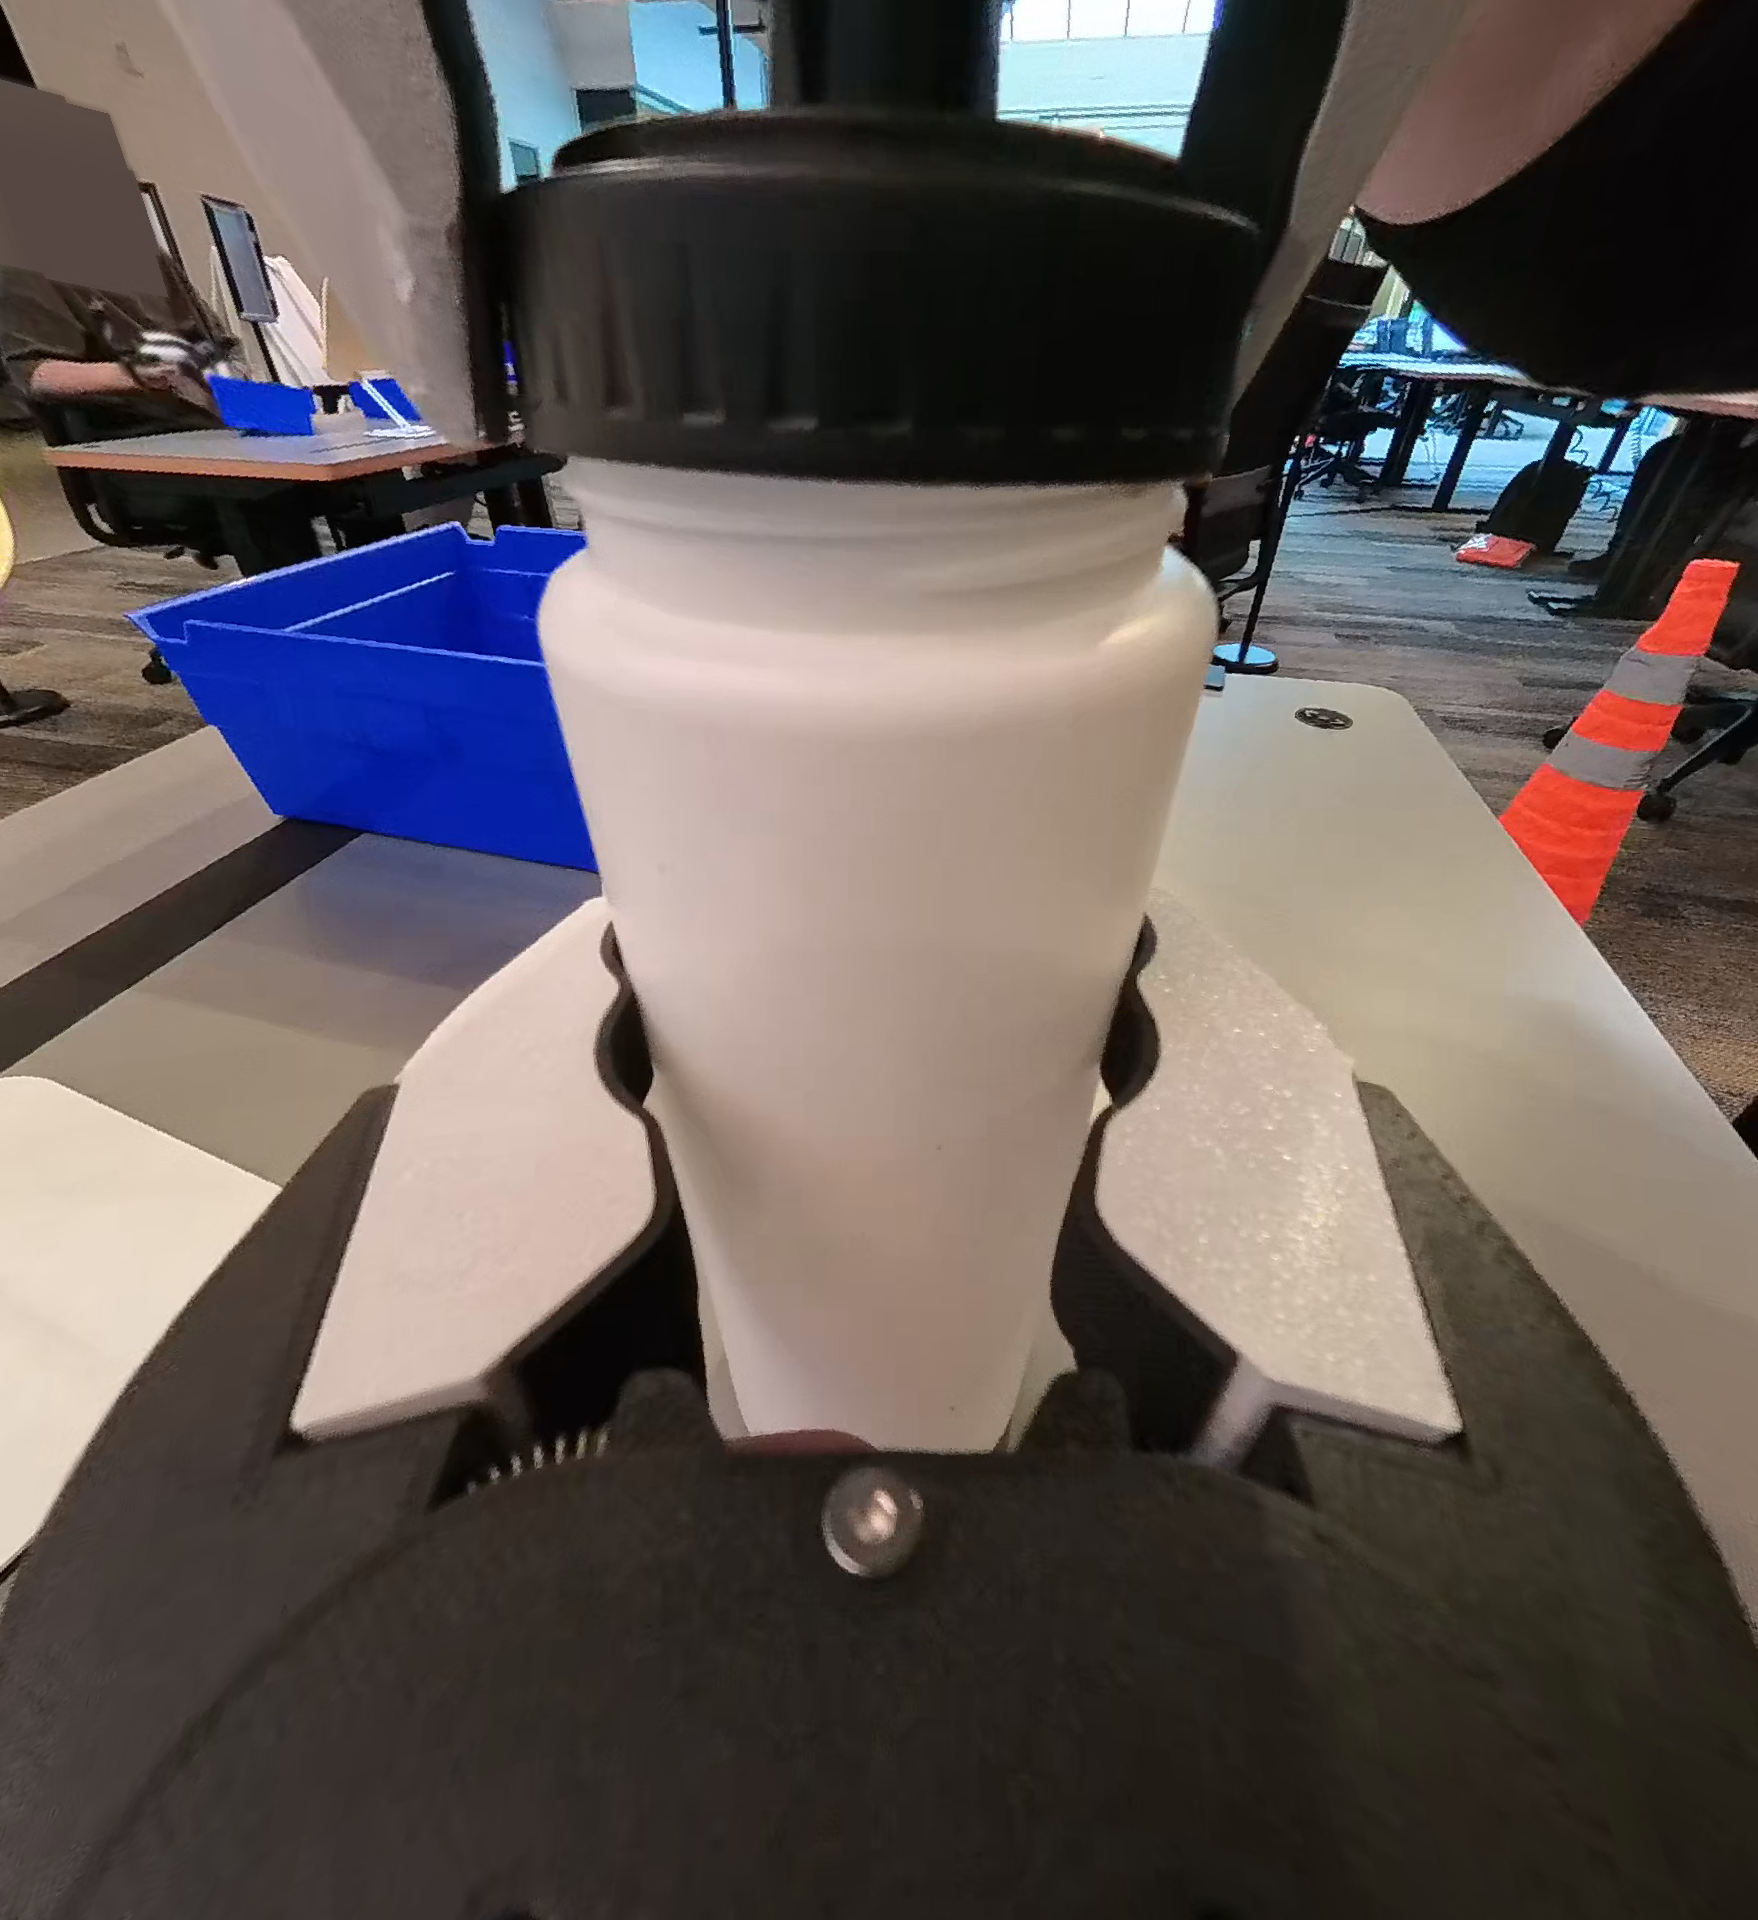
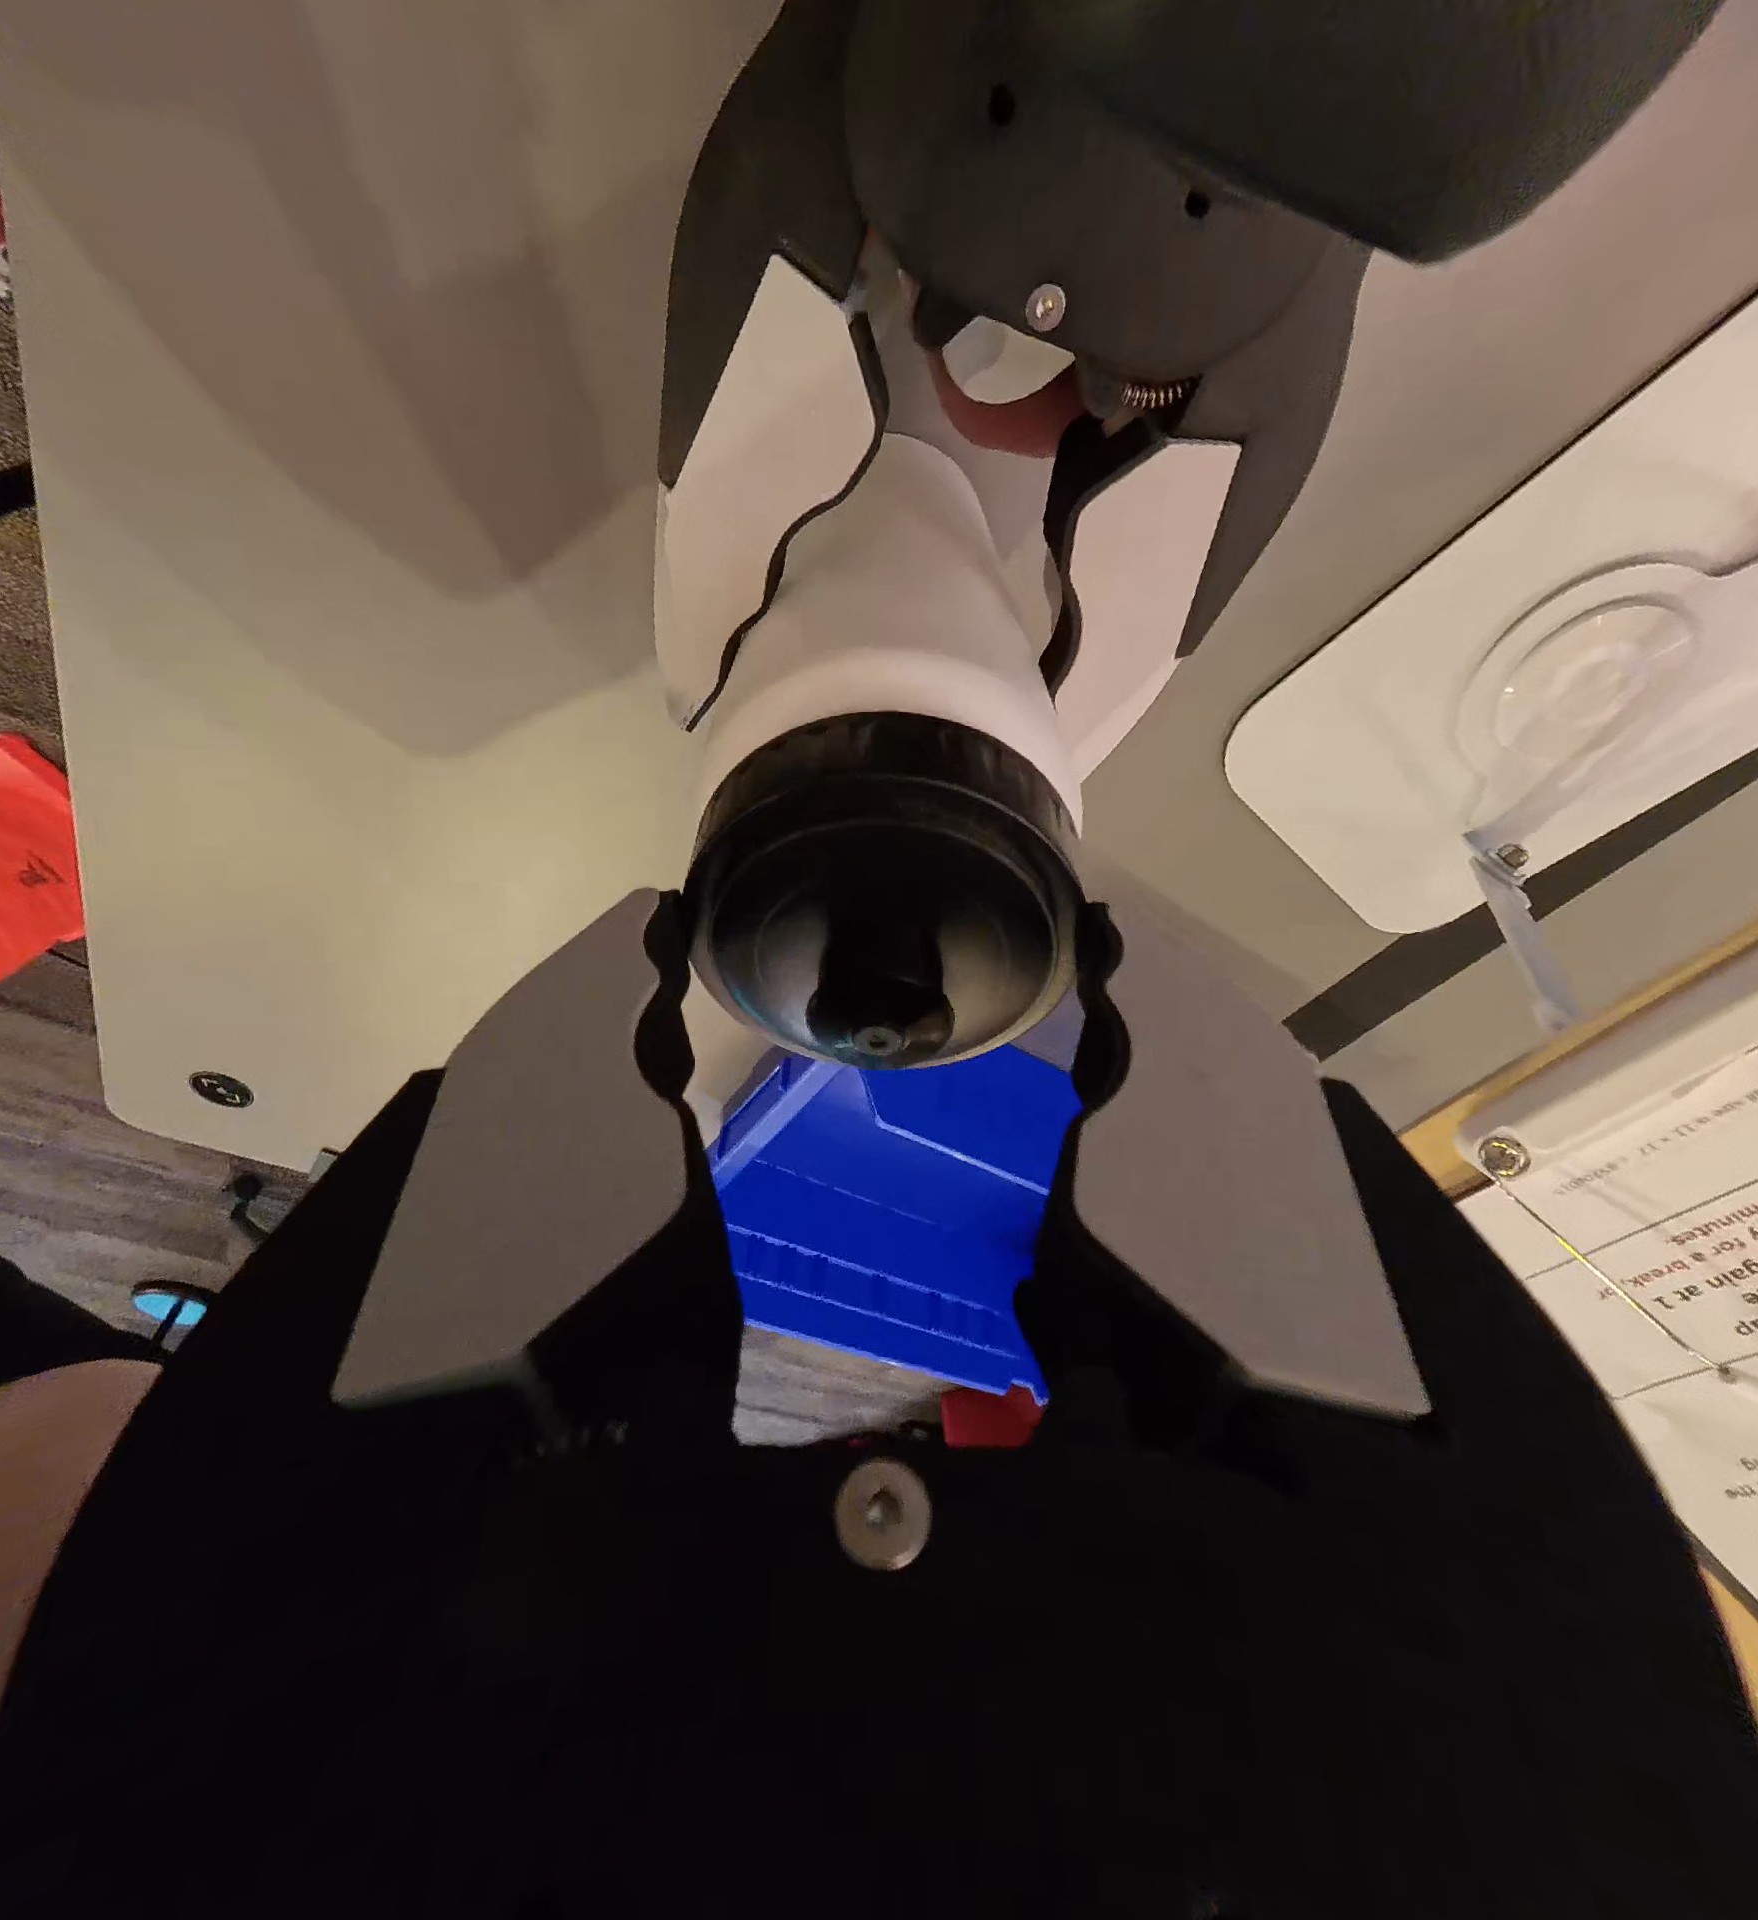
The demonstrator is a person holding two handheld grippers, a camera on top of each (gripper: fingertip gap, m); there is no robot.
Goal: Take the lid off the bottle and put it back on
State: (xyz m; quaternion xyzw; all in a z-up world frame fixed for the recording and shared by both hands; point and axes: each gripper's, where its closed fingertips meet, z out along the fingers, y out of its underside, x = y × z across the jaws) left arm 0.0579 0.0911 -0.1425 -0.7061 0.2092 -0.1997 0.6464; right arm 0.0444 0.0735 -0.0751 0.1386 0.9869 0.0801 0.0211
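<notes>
White bottle (image 1: 875, 883) is clamped in the left gripper (image 1: 880, 1039) jaws, right gripper (image 2: 880, 987) jaws pinching its black lid (image 2: 880, 894); uneven twisting could cross-thread it.

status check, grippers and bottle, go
Left gripper shut on white bottle, held upright. Right gripper shut on black lid from above. Lid seated on the neck. Nothing in the way.

Left gripper (image 1: 880, 997) jaws clamped low from the side; right gripper (image 2: 880, 977) clamped from above.
</notes>
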